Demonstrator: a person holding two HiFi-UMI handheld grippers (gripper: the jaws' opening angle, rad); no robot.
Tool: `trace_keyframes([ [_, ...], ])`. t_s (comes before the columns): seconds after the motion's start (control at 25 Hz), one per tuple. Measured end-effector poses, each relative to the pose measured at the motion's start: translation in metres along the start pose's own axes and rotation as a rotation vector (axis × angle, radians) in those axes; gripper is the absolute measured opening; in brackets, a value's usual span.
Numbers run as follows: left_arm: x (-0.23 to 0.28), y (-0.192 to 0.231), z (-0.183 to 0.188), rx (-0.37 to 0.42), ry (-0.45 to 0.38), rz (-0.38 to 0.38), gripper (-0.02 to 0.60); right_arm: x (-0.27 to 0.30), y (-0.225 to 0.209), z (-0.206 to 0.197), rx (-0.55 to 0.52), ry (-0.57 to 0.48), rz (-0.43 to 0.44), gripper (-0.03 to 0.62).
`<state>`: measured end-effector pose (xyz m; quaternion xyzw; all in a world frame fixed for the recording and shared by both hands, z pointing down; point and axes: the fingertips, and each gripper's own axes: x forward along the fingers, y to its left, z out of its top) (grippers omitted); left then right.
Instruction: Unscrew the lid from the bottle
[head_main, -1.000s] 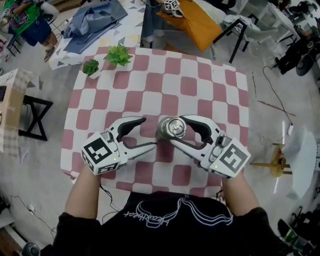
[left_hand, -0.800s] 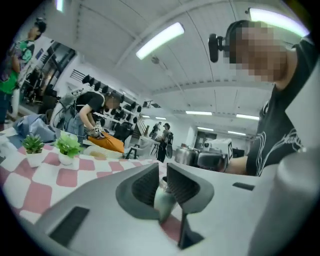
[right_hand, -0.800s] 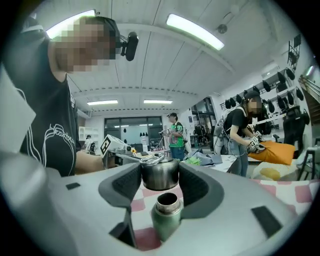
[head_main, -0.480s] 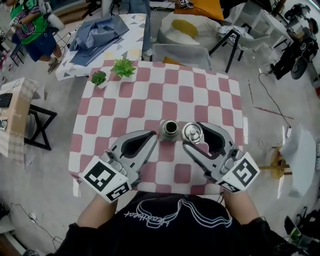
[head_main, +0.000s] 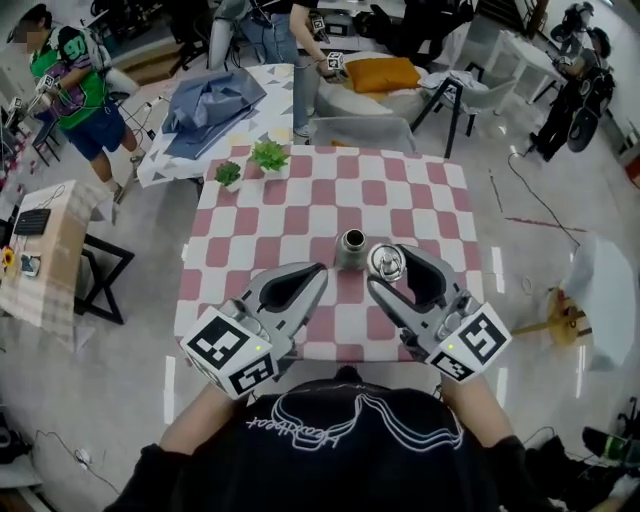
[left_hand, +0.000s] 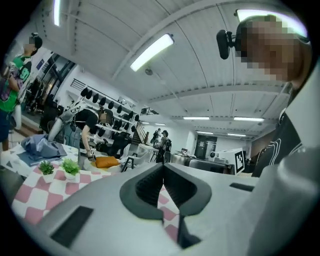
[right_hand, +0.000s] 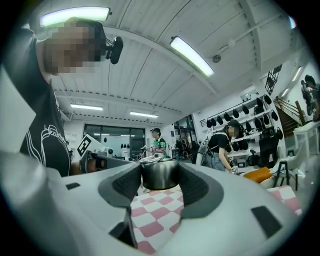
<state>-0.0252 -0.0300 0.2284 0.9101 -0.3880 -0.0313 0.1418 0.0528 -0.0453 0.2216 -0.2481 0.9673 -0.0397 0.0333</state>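
The metal bottle (head_main: 352, 248) stands upright on the pink-and-white checked table (head_main: 300, 205), its mouth uncovered. Its silver lid (head_main: 385, 263) is off the bottle, just to the right of it, and my right gripper (head_main: 388, 262) is shut on it. In the right gripper view the lid (right_hand: 159, 174) sits clamped between the two dark pads. My left gripper (head_main: 318, 270) is shut with nothing in it, its tips just left of the bottle and apart from it. The left gripper view shows its pads (left_hand: 150, 186) meeting; the bottle is out of that view.
Two small potted plants (head_main: 268, 155) (head_main: 228, 172) stand at the table's far left corner. Beyond the table are a chair (head_main: 350, 130), a blue cloth (head_main: 210, 100) on a patterned table, and people standing. A side table (head_main: 40, 250) is at the left.
The lid has come off the bottle and moved right in my right gripper. My left gripper's jaws have shut empty beside the bottle. Both grippers have drawn back toward me.
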Motion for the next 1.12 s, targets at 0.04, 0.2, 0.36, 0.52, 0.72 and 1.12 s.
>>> trace_keyframes([
  [0.04, -0.005, -0.002, 0.002, 0.016, 0.002, -0.001, 0.006, 0.000, 0.005, 0.002, 0.001, -0.007, -0.008, 0.239],
  [0.2, -0.023, -0.012, 0.006, 0.003, -0.012, -0.013, 0.006, -0.005, 0.028, 0.007, -0.005, -0.018, -0.031, 0.238],
  [0.36, -0.032, -0.014, -0.001, 0.004, -0.014, -0.034, 0.006, -0.012, 0.041, 0.002, -0.015, -0.016, -0.069, 0.238],
  [0.52, -0.035, -0.015, -0.014, -0.014, 0.000, -0.045, 0.006, -0.023, 0.046, -0.012, -0.001, 0.002, -0.107, 0.239],
  [0.72, -0.037, -0.018, -0.025, -0.009, 0.013, -0.063, 0.006, -0.029, 0.041, -0.017, 0.013, -0.010, -0.149, 0.238],
  [1.12, -0.039, -0.022, -0.030, -0.003, 0.027, -0.078, 0.006, -0.031, 0.046, -0.027, 0.024, -0.005, -0.167, 0.238],
])
